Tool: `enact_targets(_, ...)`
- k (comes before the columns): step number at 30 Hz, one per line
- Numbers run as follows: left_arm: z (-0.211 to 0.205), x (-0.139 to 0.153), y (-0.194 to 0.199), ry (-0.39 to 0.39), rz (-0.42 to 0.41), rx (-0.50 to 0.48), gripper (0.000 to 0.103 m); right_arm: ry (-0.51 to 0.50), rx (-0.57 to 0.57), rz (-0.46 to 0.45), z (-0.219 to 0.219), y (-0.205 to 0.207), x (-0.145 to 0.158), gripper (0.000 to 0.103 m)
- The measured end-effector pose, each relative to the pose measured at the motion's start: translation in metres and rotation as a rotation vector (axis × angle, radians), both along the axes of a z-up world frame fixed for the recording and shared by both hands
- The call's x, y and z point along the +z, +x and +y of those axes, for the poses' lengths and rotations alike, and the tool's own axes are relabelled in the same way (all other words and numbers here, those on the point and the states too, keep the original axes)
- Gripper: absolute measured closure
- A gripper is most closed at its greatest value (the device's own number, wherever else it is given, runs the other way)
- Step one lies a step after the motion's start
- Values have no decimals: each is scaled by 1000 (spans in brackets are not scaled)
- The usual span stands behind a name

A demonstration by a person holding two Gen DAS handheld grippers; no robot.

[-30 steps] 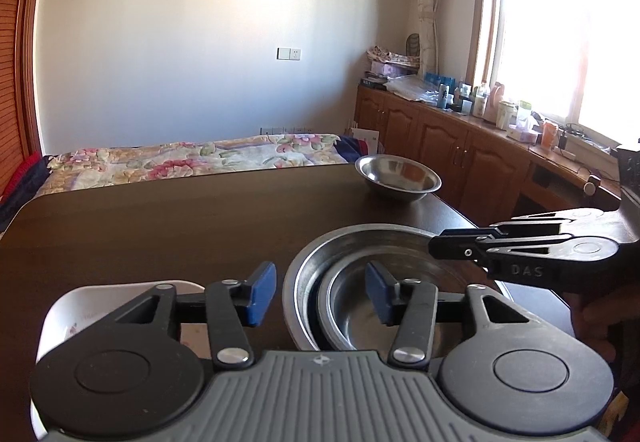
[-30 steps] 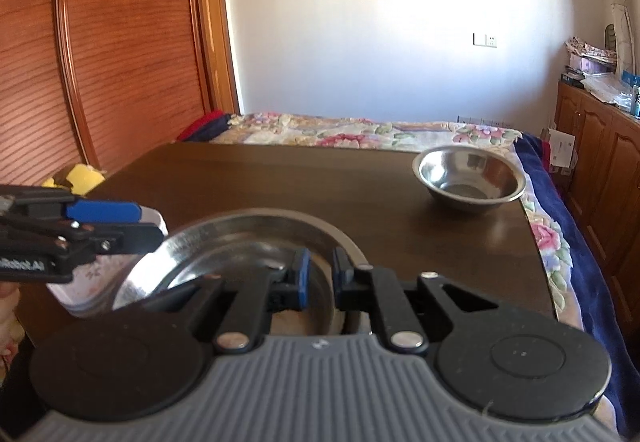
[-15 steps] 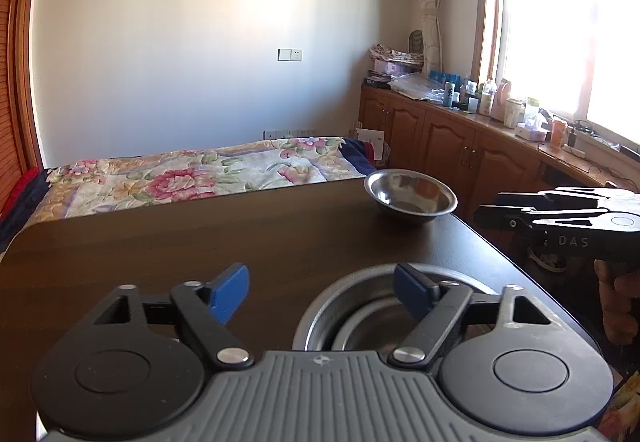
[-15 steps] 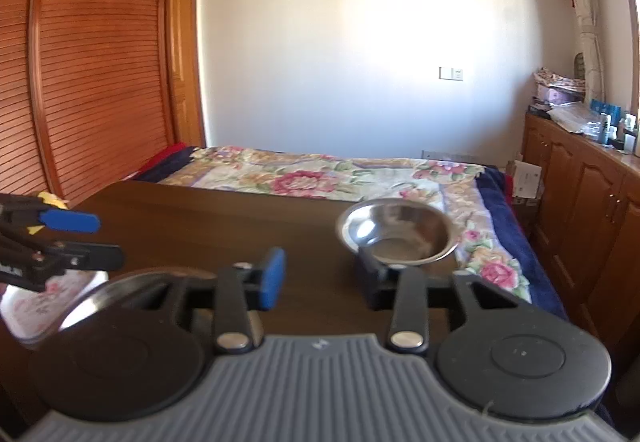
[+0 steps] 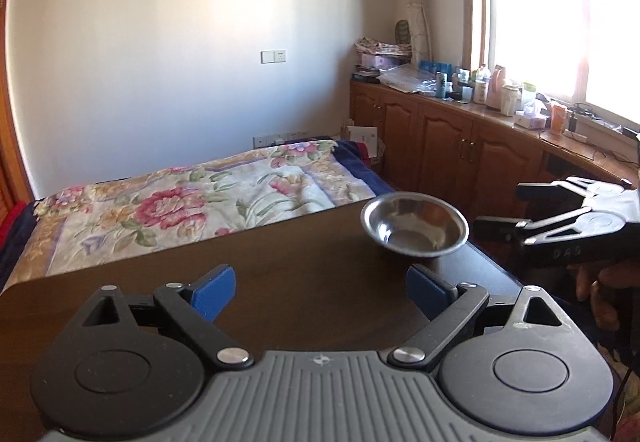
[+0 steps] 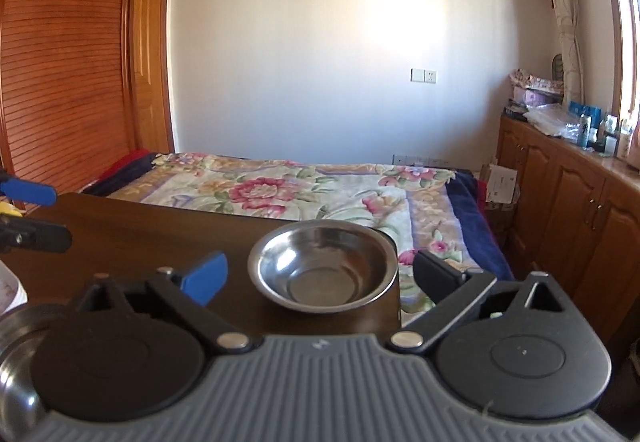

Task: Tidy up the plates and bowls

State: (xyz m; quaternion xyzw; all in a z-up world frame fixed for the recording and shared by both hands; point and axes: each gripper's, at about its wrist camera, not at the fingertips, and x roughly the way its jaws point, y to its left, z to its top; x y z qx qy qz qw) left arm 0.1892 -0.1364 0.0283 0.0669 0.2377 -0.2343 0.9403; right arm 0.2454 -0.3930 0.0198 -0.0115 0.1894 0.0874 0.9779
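Note:
A small steel bowl (image 5: 414, 228) (image 6: 322, 262) stands upright and empty at the far right corner of the dark wooden table (image 5: 280, 282) (image 6: 140, 242). My right gripper (image 6: 320, 278) is open wide just short of it, one finger on each side, not touching. In the left wrist view the right gripper (image 5: 504, 209) hovers to the right of the bowl, held by a hand. My left gripper (image 5: 320, 292) is open over bare table, well short of the bowl. Nested steel bowls (image 6: 12, 342) and a white floral plate (image 6: 8, 290) show at the lower left edge.
The small bowl sits close to the table's right and far edges. Beyond the table lies a bed with a floral cover (image 5: 200, 201). Wooden cabinets (image 5: 460, 149) loaded with bottles run along the right wall. A slatted wooden door (image 6: 60, 81) stands on the left.
Both grippers have risen and moved forward off the nested steel bowls. The right one went from nearly shut to wide open and now frames the small bowl. The left one opened wider.

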Motion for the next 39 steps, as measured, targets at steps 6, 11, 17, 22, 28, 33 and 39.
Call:
enact_targets(6,-24,6,25,30,-8,-40,8,25,-23,9,-10,17,-9,3)
enact_targets(11,-44,7,45,50,6,-93,8,49,-40,35,-19,29,-17,4)
enact_targets(17,-62,1,71,42,35,-115,11,86,-57,80,-30,40,-25,13)
enact_targets(22,-79,-9,94,59,88,-153,28,137,-68,124,-39,45,-31,31)
enact_targets(28,-95,-21,117,77,157,-174,41,181,-63,163,-41,50,-35,46)
enact_targets(33,-103,-28,129,76,200,-193,41,208,-58,177,-41,52,-35,55)
enact_targets(39,-108,-40,144,88,253,-196,48,212,-55,191,-40,53,-37,60)
